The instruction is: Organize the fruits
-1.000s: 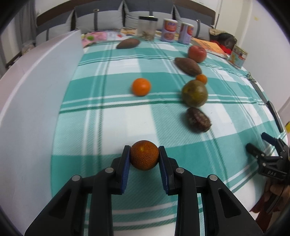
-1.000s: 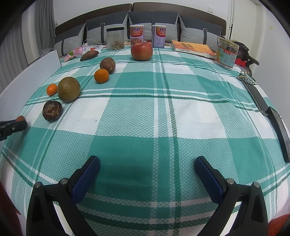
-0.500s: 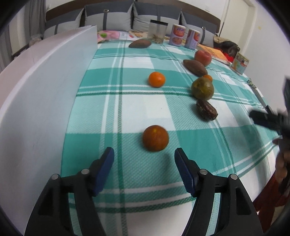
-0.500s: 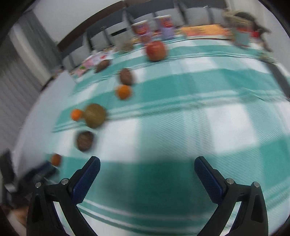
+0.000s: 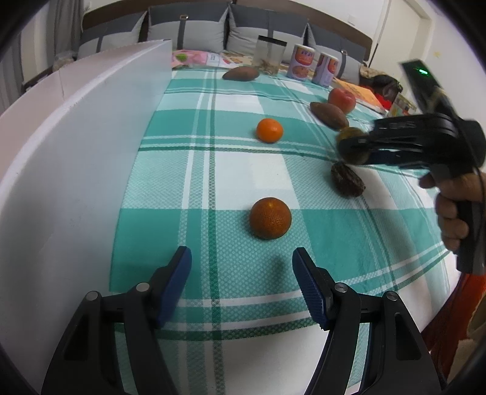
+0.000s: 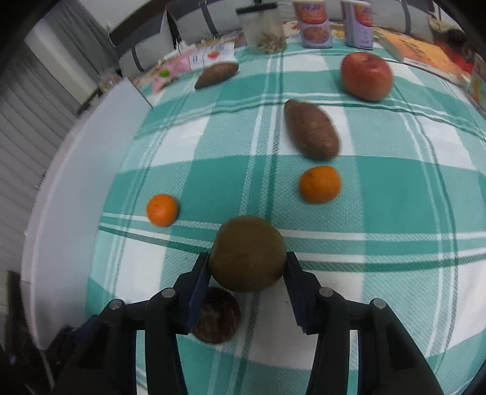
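Two pads of right gripper [image 6: 247,269] pinched on brownish-green fruit [image 6: 247,253], seemingly seated | lift straight, dark fruit [image 6: 216,319] at 7 o'clock spared | left gripper [image 5: 241,284] spread, empty.

Left wrist cam sits low behind its own jaws, looking along the checked table [image 5: 303,170] toward the grey cushions [image 5: 188,33] at the far end. White panel [image 5: 76,152] runs left of the jaws. Dark orange [image 5: 270,218] lies close ahead of them, slightly right of centre.

Right wrist cam is nearer the table's middle, tilted down more, facing the same far end. Greenish-brown fruit [image 6: 247,253] fills the space between its jaws, very close.

Shared: bright tangerine [image 5: 269,130] [image 6: 162,210], near sweet potato [image 5: 329,115] [image 6: 311,133], apple [image 5: 341,100] [image 6: 366,76], cans [image 5: 302,65] [image 6: 314,24], jar [image 5: 270,54] [image 6: 267,29]. Left cam also catches the right gripper [image 5: 349,145] right of its jaws.
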Available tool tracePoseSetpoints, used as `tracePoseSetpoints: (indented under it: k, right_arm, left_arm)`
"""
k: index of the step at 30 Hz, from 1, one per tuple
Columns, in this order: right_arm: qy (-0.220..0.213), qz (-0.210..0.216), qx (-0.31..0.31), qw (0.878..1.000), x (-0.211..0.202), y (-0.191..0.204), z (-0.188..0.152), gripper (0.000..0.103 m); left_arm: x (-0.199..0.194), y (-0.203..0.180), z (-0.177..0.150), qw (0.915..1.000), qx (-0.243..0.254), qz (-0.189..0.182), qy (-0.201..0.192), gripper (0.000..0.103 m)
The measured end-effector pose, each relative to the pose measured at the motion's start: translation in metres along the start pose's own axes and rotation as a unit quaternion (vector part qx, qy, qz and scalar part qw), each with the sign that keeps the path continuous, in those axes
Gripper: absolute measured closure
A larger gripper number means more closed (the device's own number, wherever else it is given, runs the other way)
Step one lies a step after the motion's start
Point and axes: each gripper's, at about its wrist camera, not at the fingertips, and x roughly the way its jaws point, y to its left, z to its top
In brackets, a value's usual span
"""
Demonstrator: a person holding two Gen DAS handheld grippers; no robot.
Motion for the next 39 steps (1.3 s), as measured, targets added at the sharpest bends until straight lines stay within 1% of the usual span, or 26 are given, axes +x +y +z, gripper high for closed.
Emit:
tracePoseSetpoints:
  k: [2,4,5,7,8,9,10,12,14,15,17,18,19,21,22,23,24,26,28,29,32,35,38,39]
  right_arm:
    - [-0.010,0.005,0.003,1.000,-0.018,-0.013,-0.004,0.055]
    - [-0.016,0.000,-0.004,1.000,-0.034,-0.024,-0.008,0.055]
    - [-0.017,-0.011,-0.014,1.000,-0.042,-0.029,-0.010,0.055]
    - [-0.015,-0.060,-0.059,0.996,-0.057,-0.034,-0.015,0.055]
    - [-0.012,-0.102,-0.098,0.990,-0.063,-0.032,-0.019,0.055]
    - [-0.009,-0.143,-0.137,0.980,-0.066,-0.029,-0.026,0.055]
    - [-0.004,-0.180,-0.174,0.968,-0.066,-0.024,-0.033,0.055]
    - [0.017,-0.247,-0.245,0.937,-0.055,-0.015,-0.053,0.055]
    - [0.039,-0.268,-0.275,0.922,-0.040,-0.012,-0.069,0.055]
    - [0.049,-0.270,-0.284,0.919,-0.031,-0.010,-0.076,0.054]
    - [0.024,-0.282,-0.293,0.913,-0.028,-0.003,-0.083,0.053]
    - [0.017,-0.274,-0.288,0.918,-0.029,-0.002,-0.084,0.050]
    - [0.012,-0.259,-0.275,0.926,-0.032,-0.004,-0.082,0.040]
    - [0.004,-0.191,-0.237,0.953,-0.040,-0.011,-0.075,0.027]
    - [0.000,-0.161,-0.215,0.963,-0.045,-0.018,-0.073,0.024]
    - [-0.002,-0.135,-0.195,0.971,-0.049,-0.025,-0.072,0.022]
    - [-0.007,-0.087,-0.161,0.983,-0.057,-0.037,-0.071,0.020]
    - [-0.015,-0.021,-0.111,0.993,-0.068,-0.056,-0.069,0.020]
    - [-0.026,0.027,-0.056,0.998,-0.083,-0.082,-0.073,0.020]
    - [-0.034,0.036,-0.039,0.998,-0.089,-0.092,-0.077,0.020]
    - [-0.042,0.034,-0.031,0.998,-0.095,-0.103,-0.091,0.020]
    - [-0.033,0.030,-0.034,0.998,-0.093,-0.100,-0.100,0.020]
    - [-0.036,0.026,-0.044,0.998,-0.086,-0.091,-0.093,0.020]
    - [-0.038,0.027,-0.044,0.998,-0.086,-0.093,-0.089,0.020]
  left_arm:
    - [0.001,-0.001,0.001,1.0000,-0.001,-0.004,0.000,0.032]
    - [0.001,-0.003,0.001,1.0000,0.003,-0.006,-0.001,0.032]
    - [0.001,-0.004,0.001,1.0000,0.005,-0.006,-0.001,0.032]
    - [0.002,-0.005,0.000,1.0000,0.008,-0.005,-0.001,0.032]
    - [0.001,-0.005,0.000,1.0000,0.007,-0.006,-0.001,0.032]
    - [0.001,-0.005,0.000,1.0000,0.006,-0.006,-0.001,0.032]
    - [0.001,-0.005,0.000,1.0000,0.005,-0.006,-0.001,0.032]
    - [0.001,-0.005,0.000,1.0000,0.003,-0.006,-0.001,0.032]
    - [0.001,-0.006,-0.001,1.0000,0.005,-0.003,-0.001,0.032]
    - [0.000,-0.007,-0.001,1.0000,0.006,-0.002,-0.001,0.032]
    - [-0.002,-0.006,-0.003,1.0000,0.009,0.000,0.000,0.032]
    - [-0.002,-0.005,-0.003,1.0000,0.009,0.000,0.001,0.032]
    - [-0.002,-0.005,-0.003,1.0000,0.009,0.000,0.003,0.032]
    - [-0.003,-0.002,-0.002,1.0000,0.005,-0.005,0.005,0.032]
    - [-0.003,-0.001,-0.002,0.9999,0.003,-0.008,0.006,0.032]
    - [-0.003,0.001,-0.001,0.9999,0.000,-0.012,0.006,0.032]
    - [-0.002,0.002,0.000,0.9998,-0.003,-0.016,0.007,0.032]
    - [-0.001,0.003,0.001,0.9996,-0.007,-0.024,0.010,0.032]
    - [0.000,0.003,0.002,0.9995,-0.005,-0.030,0.011,0.032]
    - [0.001,0.001,0.003,0.9993,0.000,-0.035,0.011,0.032]
    - [0.008,-0.008,0.010,0.9989,0.024,-0.037,0.018,0.032]
    - [0.016,-0.015,0.019,0.9986,0.038,-0.032,0.018,0.032]
    - [0.024,-0.015,0.026,0.9990,0.032,-0.026,0.020,0.040]
    - [0.026,-0.015,0.028,0.9990,0.032,-0.025,0.021,0.050]
